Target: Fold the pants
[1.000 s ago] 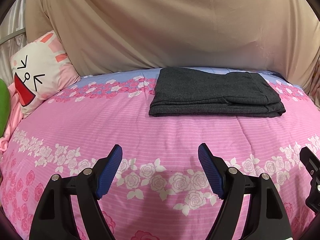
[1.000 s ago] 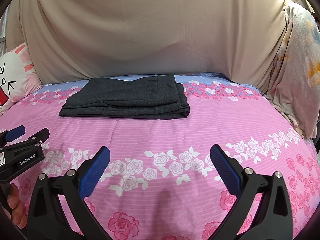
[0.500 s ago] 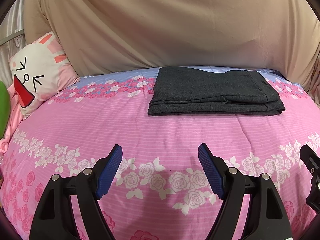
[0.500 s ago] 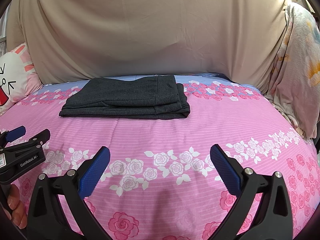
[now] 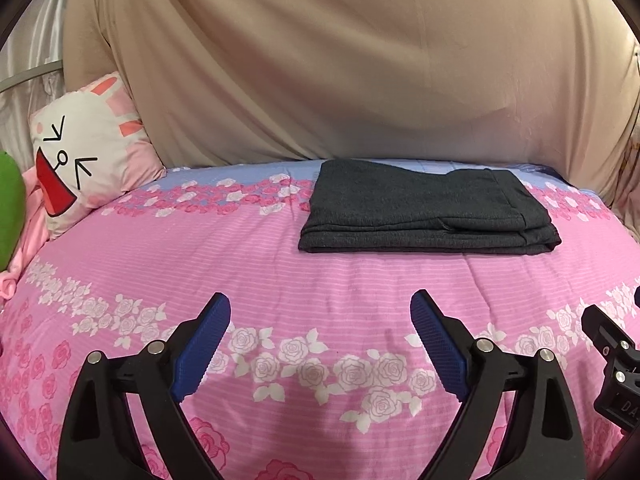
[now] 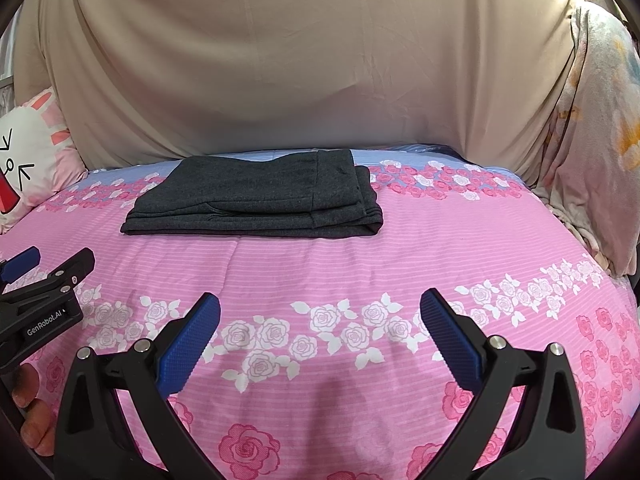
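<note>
The dark grey pants [image 5: 424, 208] lie folded in a flat rectangular stack on the far part of the pink floral bed cover [image 5: 280, 264]; they also show in the right wrist view [image 6: 260, 200]. My left gripper [image 5: 320, 304] is open and empty, hovering over the cover well short of the pants. My right gripper [image 6: 320, 300] is open and empty too, at about the same distance. Part of the left gripper shows at the left edge of the right wrist view [image 6: 36, 276], and part of the right gripper at the right edge of the left wrist view [image 5: 612, 364].
A beige sheet [image 5: 340, 60] hangs behind the bed. A white and pink cartoon pillow [image 5: 84, 152] leans at the back left, with something green [image 5: 10, 208] beside it. A pale floral blanket [image 6: 592, 132] hangs at the right edge of the bed.
Both grippers have drifted slightly; the pants sit a touch lower in the views. The grippers stay open and the pants have not moved.
</note>
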Demonstrator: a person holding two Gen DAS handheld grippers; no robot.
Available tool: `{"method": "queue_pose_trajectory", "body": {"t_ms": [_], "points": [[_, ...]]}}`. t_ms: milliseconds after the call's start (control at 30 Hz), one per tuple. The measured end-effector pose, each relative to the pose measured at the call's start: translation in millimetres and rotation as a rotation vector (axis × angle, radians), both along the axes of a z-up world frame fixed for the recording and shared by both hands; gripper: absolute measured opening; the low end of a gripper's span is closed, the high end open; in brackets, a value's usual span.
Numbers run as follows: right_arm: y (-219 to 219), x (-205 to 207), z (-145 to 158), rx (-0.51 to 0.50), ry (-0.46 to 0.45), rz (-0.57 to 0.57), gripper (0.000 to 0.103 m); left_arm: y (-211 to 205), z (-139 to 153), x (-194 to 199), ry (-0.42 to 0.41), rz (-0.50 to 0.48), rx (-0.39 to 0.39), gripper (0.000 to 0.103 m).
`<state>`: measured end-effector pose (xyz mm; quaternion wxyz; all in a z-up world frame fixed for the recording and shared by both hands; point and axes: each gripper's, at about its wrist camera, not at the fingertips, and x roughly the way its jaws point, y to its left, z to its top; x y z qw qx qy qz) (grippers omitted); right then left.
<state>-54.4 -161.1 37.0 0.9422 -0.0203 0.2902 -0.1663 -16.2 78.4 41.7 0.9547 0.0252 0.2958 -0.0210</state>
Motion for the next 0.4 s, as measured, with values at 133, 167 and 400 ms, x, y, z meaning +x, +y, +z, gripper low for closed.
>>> {"method": "queue_pose_trajectory", "body": {"t_ms": [133,167,400], "points": [[0.5,1.0,-0.1,0.001,0.000,0.000,0.098,-3.7,1.1,-2.2,-0.009,-0.017,0.013,0.089],[-0.1,0.0,-0.1,0.000,-0.001,0.000,0.098,-5.2,1.1,-2.0,-0.007,-0.019,0.022,0.089],[-0.3,0.4,-0.1,0.001,-0.001,0.001,0.098,-6.0,0.1,-0.6,0.007,-0.028,0.026,0.089]]}}
